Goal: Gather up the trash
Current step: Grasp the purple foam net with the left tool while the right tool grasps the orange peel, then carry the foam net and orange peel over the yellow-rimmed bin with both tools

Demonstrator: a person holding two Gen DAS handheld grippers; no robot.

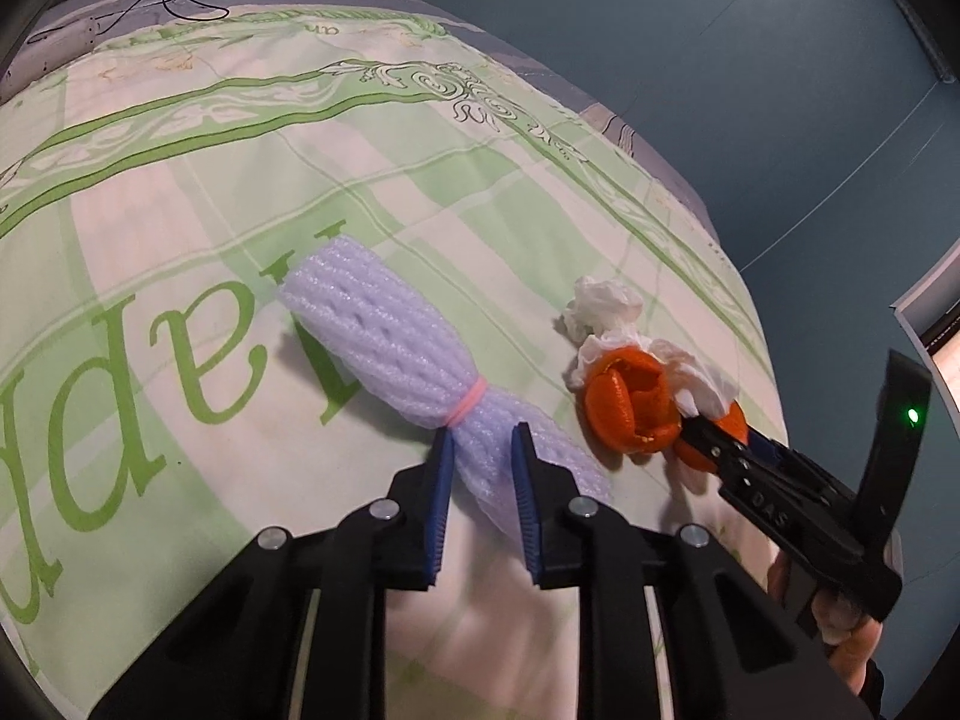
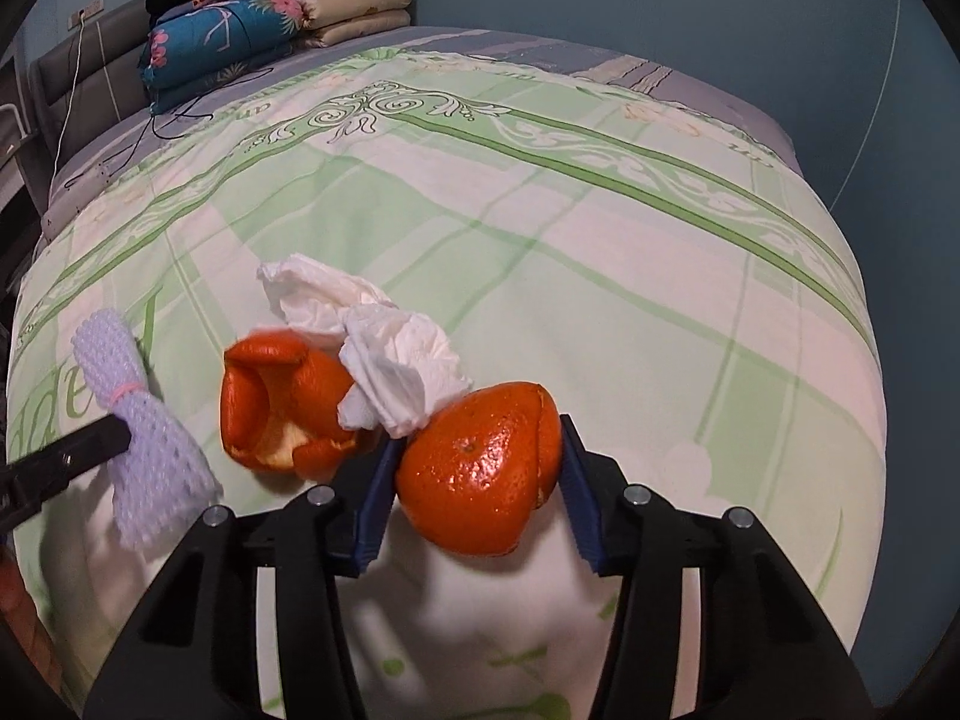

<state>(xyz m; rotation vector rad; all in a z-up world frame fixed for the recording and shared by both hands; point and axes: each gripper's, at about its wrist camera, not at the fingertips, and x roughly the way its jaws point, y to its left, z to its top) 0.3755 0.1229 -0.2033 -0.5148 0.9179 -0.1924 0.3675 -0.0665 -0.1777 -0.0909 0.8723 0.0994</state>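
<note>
A white foam fruit net (image 1: 384,336), tied with a pink rubber band, lies on the green-patterned bedspread (image 1: 240,192). My left gripper (image 1: 482,438) is shut on the net's narrow end just below the band. To its right lie a curled orange peel (image 1: 630,402) and crumpled white tissues (image 1: 600,306). In the right wrist view, my right gripper (image 2: 477,438) is shut on a second, dome-shaped orange peel (image 2: 480,474), with both blue pads against its sides. The tissues (image 2: 396,360) rest against this peel and the curled peel (image 2: 282,402). The foam net (image 2: 150,456) shows at the left.
Folded quilts (image 2: 240,30) and a black cable (image 2: 174,114) lie at the head of the bed. The bed's edge drops off to the right onto a blue surface (image 2: 870,60). A person's hand (image 1: 852,648) holds the right gripper's handle.
</note>
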